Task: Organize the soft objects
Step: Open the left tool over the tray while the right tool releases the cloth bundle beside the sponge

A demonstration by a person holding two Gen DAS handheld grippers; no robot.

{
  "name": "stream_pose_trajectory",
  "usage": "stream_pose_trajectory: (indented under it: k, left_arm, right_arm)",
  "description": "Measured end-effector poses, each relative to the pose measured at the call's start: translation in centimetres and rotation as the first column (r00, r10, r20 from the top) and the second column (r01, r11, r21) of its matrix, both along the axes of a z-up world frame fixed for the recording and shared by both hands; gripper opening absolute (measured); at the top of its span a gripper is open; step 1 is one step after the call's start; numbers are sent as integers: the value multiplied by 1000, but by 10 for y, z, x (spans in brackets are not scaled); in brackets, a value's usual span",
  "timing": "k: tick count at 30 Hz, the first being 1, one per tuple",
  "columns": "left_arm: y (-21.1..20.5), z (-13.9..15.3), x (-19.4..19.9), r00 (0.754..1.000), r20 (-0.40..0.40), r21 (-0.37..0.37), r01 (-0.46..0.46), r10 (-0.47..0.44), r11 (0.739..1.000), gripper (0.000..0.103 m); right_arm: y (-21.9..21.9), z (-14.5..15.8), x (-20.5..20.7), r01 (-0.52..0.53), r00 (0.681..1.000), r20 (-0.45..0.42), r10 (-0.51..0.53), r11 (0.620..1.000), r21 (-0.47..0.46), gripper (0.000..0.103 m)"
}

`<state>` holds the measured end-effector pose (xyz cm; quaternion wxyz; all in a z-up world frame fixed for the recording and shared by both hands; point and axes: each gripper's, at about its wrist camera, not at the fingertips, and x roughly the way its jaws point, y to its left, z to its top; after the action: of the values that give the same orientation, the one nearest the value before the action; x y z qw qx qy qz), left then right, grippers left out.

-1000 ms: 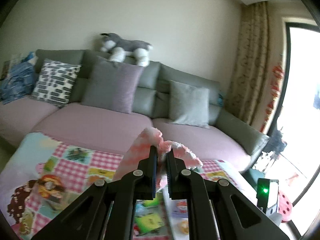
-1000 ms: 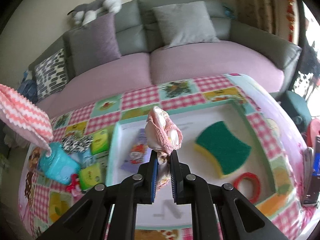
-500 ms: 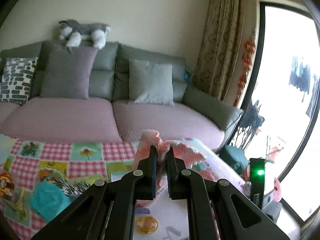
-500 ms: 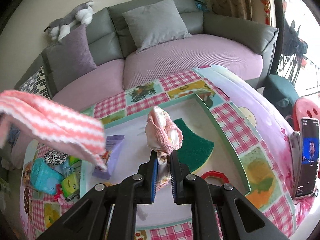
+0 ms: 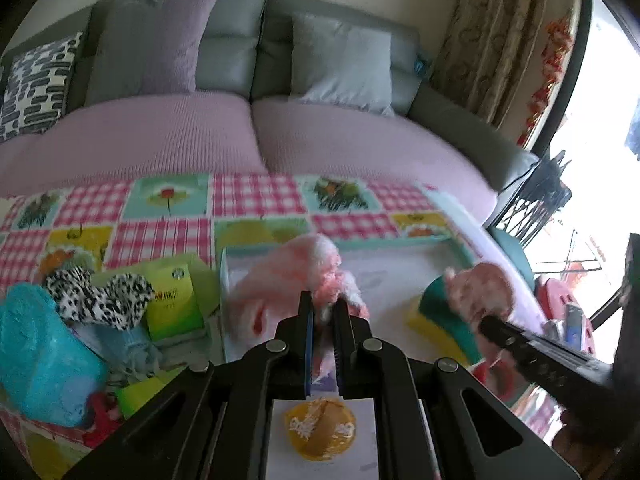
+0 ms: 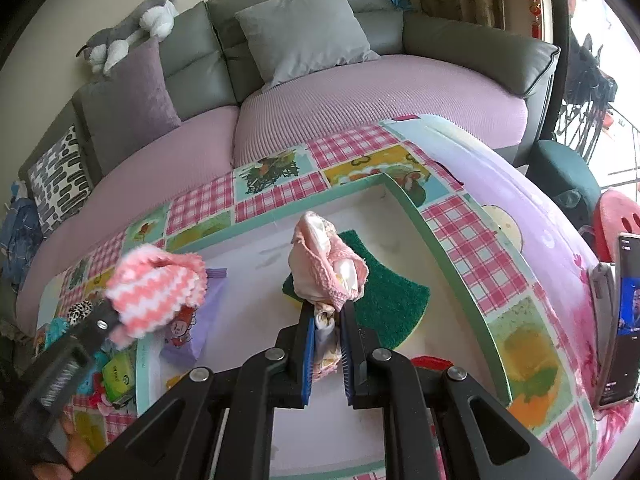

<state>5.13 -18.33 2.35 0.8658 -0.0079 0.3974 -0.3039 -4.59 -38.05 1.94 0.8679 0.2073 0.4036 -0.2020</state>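
Observation:
My left gripper (image 5: 323,307) is shut on a pink-and-white zigzag towel (image 5: 296,276), which hangs over the left part of the white tray (image 5: 400,280). The right wrist view shows the same towel (image 6: 158,290) bunched at the left gripper's tip (image 6: 106,318), above the tray's left edge. My right gripper (image 6: 327,314) is shut on a crumpled pale pink cloth (image 6: 326,266), held above the green and yellow sponge (image 6: 386,302) in the tray (image 6: 412,208). In the left wrist view that cloth (image 5: 478,292) sits at the right gripper's tip.
A pile left of the tray holds a teal pouch (image 5: 38,354), a leopard-print cloth (image 5: 98,294) and green packets (image 5: 172,302). An orange round item (image 5: 320,434) and a purple packet (image 6: 188,330) lie in the tray. A phone (image 6: 624,320) stands at the right. The sofa (image 6: 360,92) is behind.
The left gripper has swung right and dropped with the towel, from over the pile to over the tray. The right gripper drifted slightly right, still holding the pink cloth above the sponge.

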Motion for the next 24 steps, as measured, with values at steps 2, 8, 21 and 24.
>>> stream_pose_trajectory:
  k: [2,8,21,24]
  left_arm:
    - [-3,-9,3,1000,-25,20,-2,2,1000,9]
    - [-12,-35,15,997,-79,77,-15,21,997,9]
    - [-16,-32,14,996,-90,149,-9,22,989,17]
    - [-14,-21,10,997,-83,167,3,11,986,39]
  right_arm:
    - [-1,-1,2,1,1000,1,-1,1000,-1,12]
    - [-3,-6,6,5,1000,0,-5,1000,0,12]
    - [-5,4,2,17,1000,-7,-17,999,-32,16]
    - [-5,8,-1,12,1000,-14,-13,999,-36,16]
